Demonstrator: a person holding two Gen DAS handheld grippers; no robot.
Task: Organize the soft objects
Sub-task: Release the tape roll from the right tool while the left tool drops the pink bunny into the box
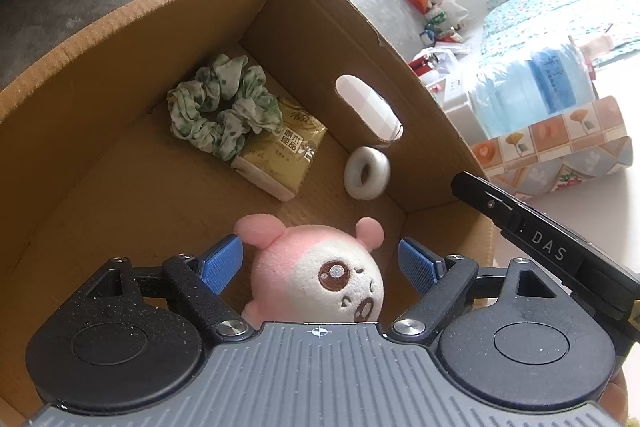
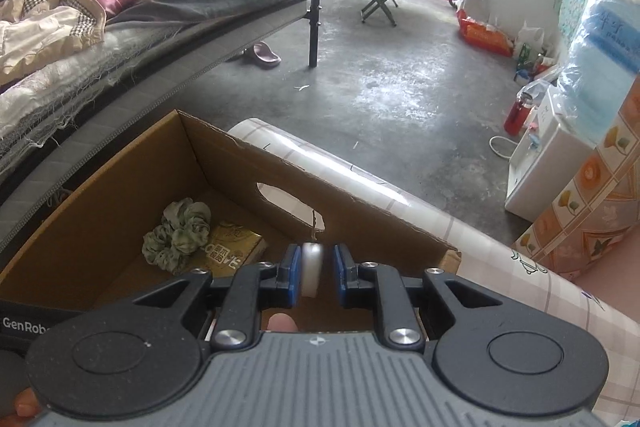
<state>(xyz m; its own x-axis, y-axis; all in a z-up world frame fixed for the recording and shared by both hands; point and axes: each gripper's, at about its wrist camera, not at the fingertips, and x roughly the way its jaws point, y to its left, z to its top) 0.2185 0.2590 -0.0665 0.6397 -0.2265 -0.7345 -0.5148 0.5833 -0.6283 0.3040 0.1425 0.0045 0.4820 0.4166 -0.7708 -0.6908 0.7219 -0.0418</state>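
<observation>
Left gripper [image 1: 320,263] spread around pink plush [image 1: 320,275] — light, squashy, pinch the head sides. Right gripper [image 2: 316,275] looks pressed near white ring [image 2: 310,273], box [image 1: 360,39] 12 o'clock — contact unclear.

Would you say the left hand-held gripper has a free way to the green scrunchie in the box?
Probably not directly: the pink plush sits between the open left hand-held gripper fingers, ahead of the scrunchie.
</observation>
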